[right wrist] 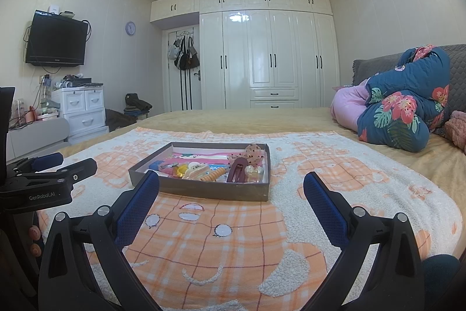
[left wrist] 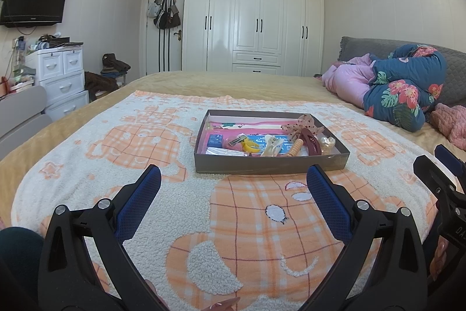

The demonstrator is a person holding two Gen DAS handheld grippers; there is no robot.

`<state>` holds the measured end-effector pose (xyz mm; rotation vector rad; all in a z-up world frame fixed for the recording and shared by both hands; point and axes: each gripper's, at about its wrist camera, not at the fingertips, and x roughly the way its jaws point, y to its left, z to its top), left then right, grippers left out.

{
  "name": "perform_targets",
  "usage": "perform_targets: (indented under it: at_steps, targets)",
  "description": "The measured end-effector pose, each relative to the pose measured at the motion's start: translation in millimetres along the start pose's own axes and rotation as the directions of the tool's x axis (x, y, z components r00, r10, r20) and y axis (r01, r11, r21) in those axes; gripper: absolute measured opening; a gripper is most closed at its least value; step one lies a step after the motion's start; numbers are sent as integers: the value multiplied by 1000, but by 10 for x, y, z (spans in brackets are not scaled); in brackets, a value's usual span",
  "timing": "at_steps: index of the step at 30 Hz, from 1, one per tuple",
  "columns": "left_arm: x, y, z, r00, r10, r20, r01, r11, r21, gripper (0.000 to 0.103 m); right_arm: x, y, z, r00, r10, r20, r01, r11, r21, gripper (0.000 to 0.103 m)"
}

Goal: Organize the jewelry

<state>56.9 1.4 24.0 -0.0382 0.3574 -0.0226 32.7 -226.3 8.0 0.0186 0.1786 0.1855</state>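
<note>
— Both sets of fingers, on the left gripper (left wrist: pixel 234 181) and the right gripper (right wrist: pixel 231 188), gape wide and hold nothing above the blanket (left wrist: pixel 247 223).

— Ahead, the tray (left wrist: pixel 271 163) holds light, small clips; the maroon hair clip (left wrist: pixel 312 141) is stiff and slick, so it is best pinched across its narrow sides.

Soft, even ceiling light fills the room. Glare streaks the glossy wardrobe doors (left wrist: pixel 250 19). Fisheye bending and dark vignetting mark the edges.

Left hand-held gripper (left wrist: pixel 234 188) spread wide, grey tray (left wrist: pixel 271 163) of hair clips (left wrist: pixel 311 142) ahead
</note>
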Motion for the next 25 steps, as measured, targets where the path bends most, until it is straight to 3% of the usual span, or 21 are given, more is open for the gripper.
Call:
perform_targets:
  at_steps: [18,21,24,25]
  targets:
    - [11,30,22,1000,2,-5,-2,1000,-7,92,20,-48,-2,1000,-4,-8,4,1000,2,97]
    - [169,223,85,997,51,-55,-54,996,-64,92,124,-132,17,999,-10,-44,11,1000,27,97]
    - [469,570,213,980,149,-128,-164,980,-111,92,447,-372,83,988,-88,-124,92,995,27,97]
    - [578,692,251,976,163,-146,-181,976,-118,92,699,-549,129,976,-127,-179,133,991,22,97]
